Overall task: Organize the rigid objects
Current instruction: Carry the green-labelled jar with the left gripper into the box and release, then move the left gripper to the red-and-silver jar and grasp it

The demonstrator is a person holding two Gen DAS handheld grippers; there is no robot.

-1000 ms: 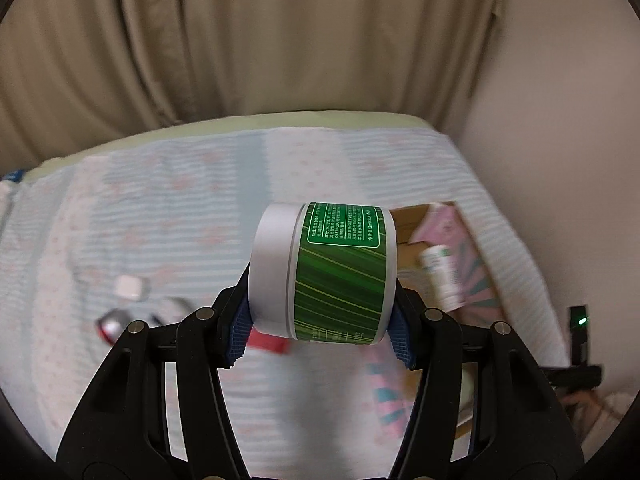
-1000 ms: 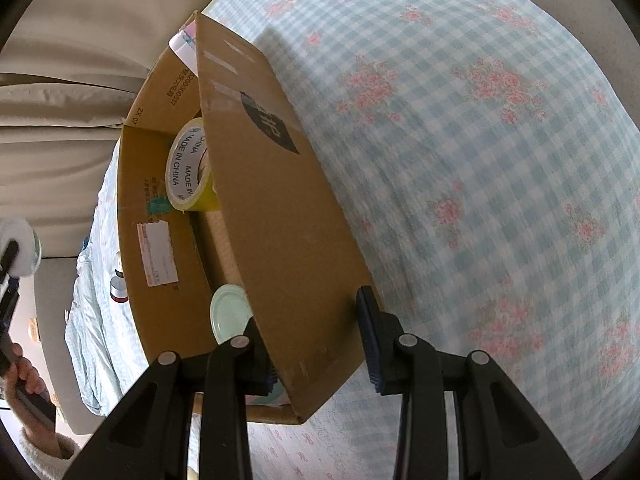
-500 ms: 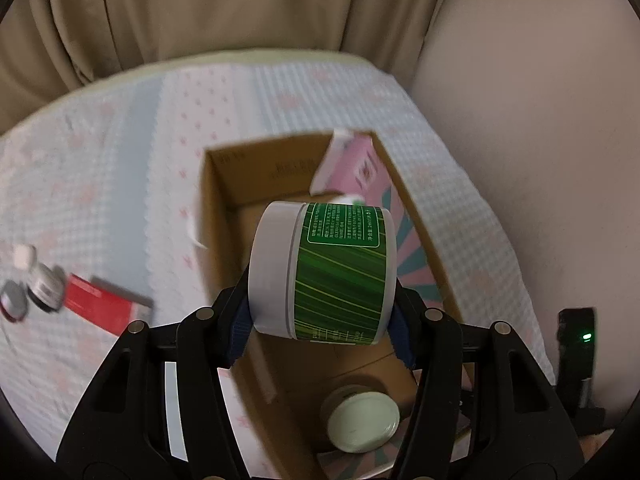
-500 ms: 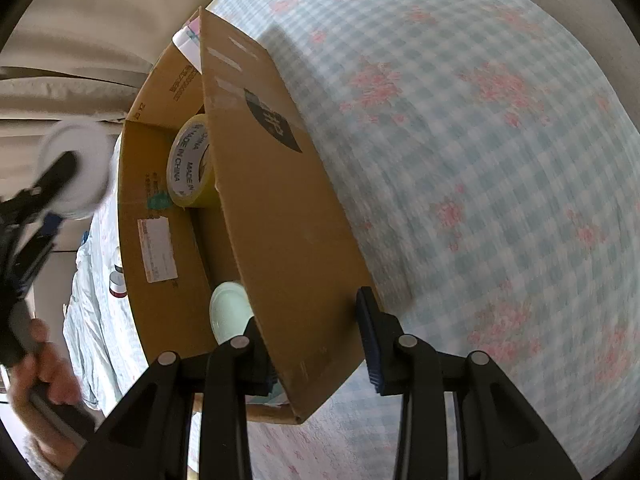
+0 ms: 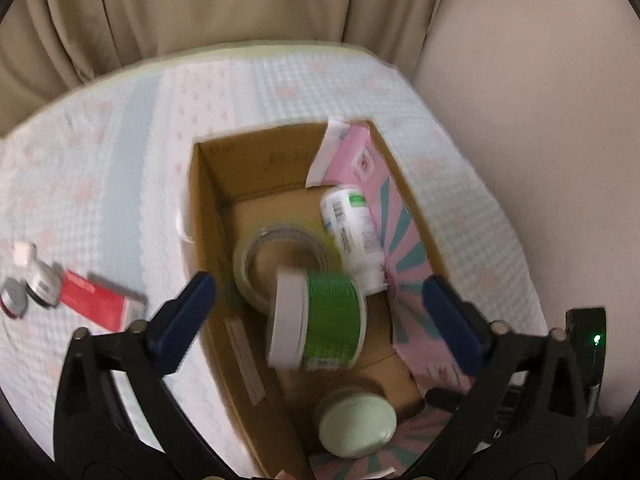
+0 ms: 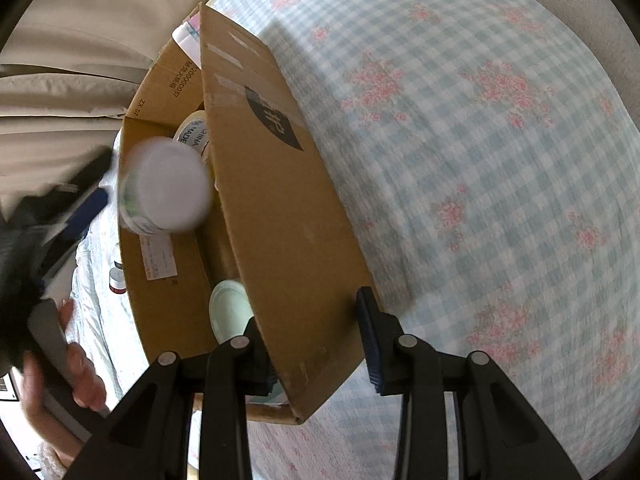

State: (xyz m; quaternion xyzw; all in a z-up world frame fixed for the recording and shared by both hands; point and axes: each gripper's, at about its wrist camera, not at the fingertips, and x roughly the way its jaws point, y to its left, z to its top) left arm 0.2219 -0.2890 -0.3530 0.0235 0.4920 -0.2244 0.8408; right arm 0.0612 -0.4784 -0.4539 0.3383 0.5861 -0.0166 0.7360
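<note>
A green jar with a white lid (image 5: 316, 320) is blurred, free of the fingers, above the inside of the open cardboard box (image 5: 208, 216); it also shows in the right wrist view (image 6: 164, 188). My left gripper (image 5: 320, 304) is open wide over the box, its blue pads on either side. My right gripper (image 6: 316, 336) straddles the box's side wall (image 6: 280, 200), with one finger inside and one outside; the outer pad stands apart from the cardboard.
Inside the box lie a tape roll (image 5: 276, 256), a white bottle (image 5: 352, 232), a pale green lidded jar (image 5: 356, 424) and a pink carton (image 5: 356, 160). On the bedspread to the left lie a red box (image 5: 96, 300) and small jars (image 5: 36, 280). A wall stands at the right.
My left gripper moved over the box, then opened and let go of the green jar, which now drops into the box. The right gripper has stayed on the box wall.
</note>
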